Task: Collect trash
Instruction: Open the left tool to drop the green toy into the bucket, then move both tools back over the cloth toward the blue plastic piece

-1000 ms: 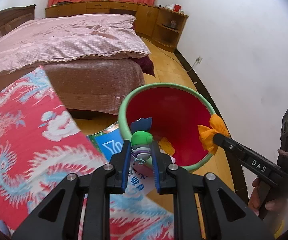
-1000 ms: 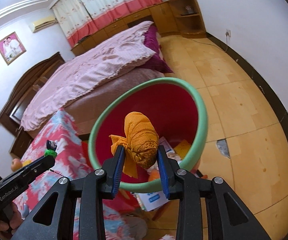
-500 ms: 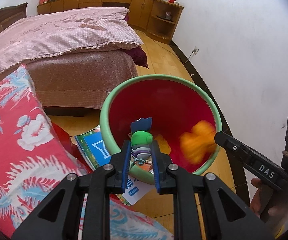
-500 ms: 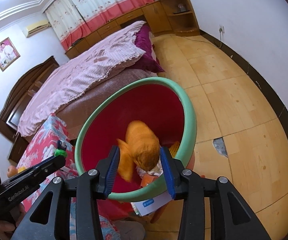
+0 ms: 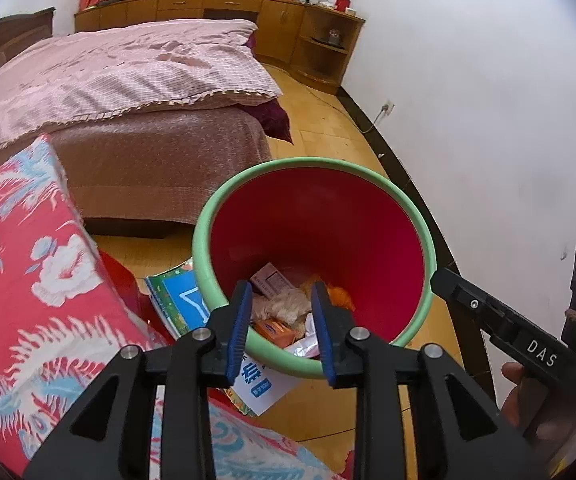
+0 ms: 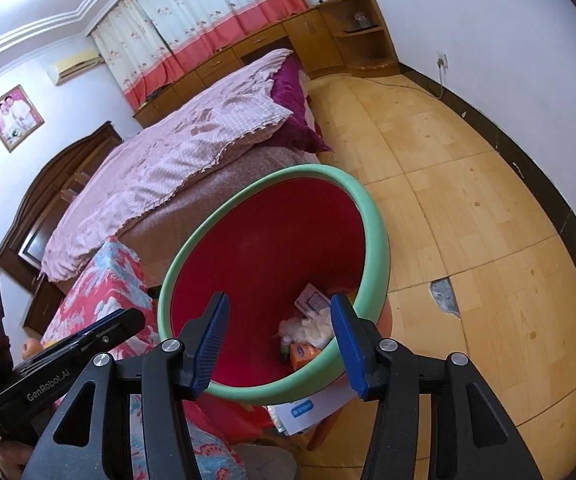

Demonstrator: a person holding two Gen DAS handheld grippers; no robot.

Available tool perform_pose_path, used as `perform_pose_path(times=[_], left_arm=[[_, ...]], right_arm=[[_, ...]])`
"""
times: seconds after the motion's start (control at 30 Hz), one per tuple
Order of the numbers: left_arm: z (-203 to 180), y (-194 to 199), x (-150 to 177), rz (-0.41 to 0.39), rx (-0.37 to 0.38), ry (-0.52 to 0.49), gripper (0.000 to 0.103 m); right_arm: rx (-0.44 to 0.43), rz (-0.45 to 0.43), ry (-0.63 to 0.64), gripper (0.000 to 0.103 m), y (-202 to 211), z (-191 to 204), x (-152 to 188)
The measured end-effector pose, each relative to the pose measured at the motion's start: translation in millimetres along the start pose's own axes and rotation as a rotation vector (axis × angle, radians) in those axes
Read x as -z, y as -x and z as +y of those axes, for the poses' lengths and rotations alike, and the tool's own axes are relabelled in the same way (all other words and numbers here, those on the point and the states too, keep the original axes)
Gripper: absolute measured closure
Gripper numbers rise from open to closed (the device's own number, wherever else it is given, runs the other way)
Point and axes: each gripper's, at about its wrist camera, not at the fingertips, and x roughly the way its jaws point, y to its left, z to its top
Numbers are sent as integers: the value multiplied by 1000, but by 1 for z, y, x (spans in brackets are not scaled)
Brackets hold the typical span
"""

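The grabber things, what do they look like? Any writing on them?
Both are black. The left gripper and right gripper each have two fingers lined with ribbed blue pads and silver bolts. Seen from the side, one says "DAS" in white, the other "GenRobot.AI".

There is one red bin (image 5: 368, 236) with green rim, one bed (image 5: 127, 80), one purple pillow (image 6: 296, 120) and two grippers.
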Motion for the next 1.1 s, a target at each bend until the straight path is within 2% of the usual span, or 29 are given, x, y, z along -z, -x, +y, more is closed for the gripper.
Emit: perform_pose_path(times=[0.07, 0.47, 1.1], left_arm=[[3, 3, 0, -6, -5, 11, 66], [27, 45, 17, -48, -53, 76, 66], [87, 138, 66, -136, -177, 219, 65]], right_arm=[[-3, 3, 5, 49, 2, 4, 0], [-26, 6, 44, 46, 16, 24, 6], [-144, 72, 160, 46, 29, 100, 39]])
